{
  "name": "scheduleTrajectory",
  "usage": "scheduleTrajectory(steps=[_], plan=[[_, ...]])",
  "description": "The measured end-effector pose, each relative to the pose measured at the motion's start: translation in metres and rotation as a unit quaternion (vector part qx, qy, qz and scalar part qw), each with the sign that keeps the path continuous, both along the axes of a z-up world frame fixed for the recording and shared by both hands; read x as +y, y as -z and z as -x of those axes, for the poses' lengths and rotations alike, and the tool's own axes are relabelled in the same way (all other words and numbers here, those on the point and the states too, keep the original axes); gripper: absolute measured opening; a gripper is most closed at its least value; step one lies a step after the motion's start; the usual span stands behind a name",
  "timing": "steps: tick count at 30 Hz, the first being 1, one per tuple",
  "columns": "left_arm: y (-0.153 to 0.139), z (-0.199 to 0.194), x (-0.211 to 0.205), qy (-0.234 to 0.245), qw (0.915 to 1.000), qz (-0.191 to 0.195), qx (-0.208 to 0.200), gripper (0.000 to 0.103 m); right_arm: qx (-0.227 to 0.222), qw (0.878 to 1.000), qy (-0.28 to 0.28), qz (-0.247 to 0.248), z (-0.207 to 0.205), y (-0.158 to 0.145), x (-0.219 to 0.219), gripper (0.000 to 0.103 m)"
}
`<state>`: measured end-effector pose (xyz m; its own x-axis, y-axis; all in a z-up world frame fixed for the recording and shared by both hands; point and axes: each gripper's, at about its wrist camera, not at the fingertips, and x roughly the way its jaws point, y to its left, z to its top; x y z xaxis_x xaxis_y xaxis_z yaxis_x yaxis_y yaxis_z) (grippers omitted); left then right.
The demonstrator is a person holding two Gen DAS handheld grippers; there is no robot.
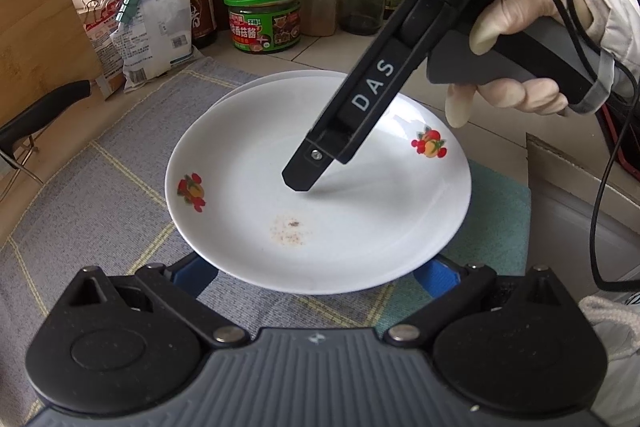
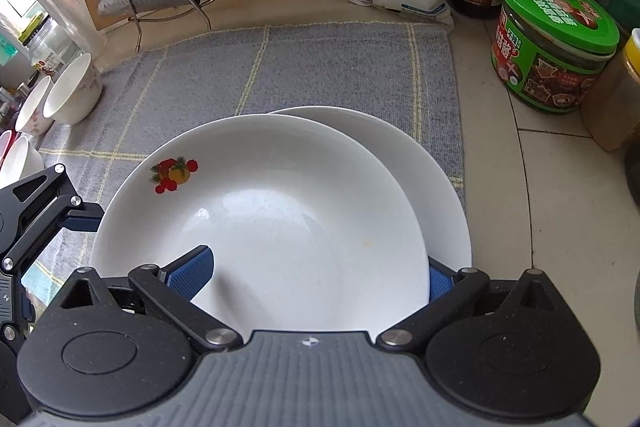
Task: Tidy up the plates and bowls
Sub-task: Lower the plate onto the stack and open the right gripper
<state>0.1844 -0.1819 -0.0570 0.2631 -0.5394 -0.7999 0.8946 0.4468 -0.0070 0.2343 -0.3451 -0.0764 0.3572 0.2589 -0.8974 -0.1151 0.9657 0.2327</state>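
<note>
Fruit-print plate (image 2: 264, 223) sits skewed on plain plate (image 2: 404, 163), both on grey mat (image 2: 320, 67). My right gripper (image 2: 316, 275) has pads astride its near rim, looks clamped. Left gripper (image 1: 316, 275) wide open, empty, w/ plate above its pads. Mid-stacking, I reckon; next: square it up, then the bowls (image 2: 68, 99).

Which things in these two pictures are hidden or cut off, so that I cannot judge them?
- Left wrist view: the lower plate is mostly covered by the fruit-print plate.
- Left wrist view: that plate's near rim hides the left gripper fingertips.
- Right wrist view: the bowls are cut off by the left edge.
</note>
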Motion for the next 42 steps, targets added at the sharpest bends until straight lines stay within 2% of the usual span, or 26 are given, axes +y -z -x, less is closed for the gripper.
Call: scheduleTrajectory(steps=[20,42], plan=[[-0.003,0.002,0.004,0.01,0.9999,0.004,-0.01,0.101,0.019,1.0,0.016,0.002,0.013,-0.007,-0.006,0.103],[-0.005,0.004,0.009,0.01,0.9998,0.011,-0.016,0.101,0.013,0.999,0.044,-0.013,0.039,-0.018,-0.006,0.103]])
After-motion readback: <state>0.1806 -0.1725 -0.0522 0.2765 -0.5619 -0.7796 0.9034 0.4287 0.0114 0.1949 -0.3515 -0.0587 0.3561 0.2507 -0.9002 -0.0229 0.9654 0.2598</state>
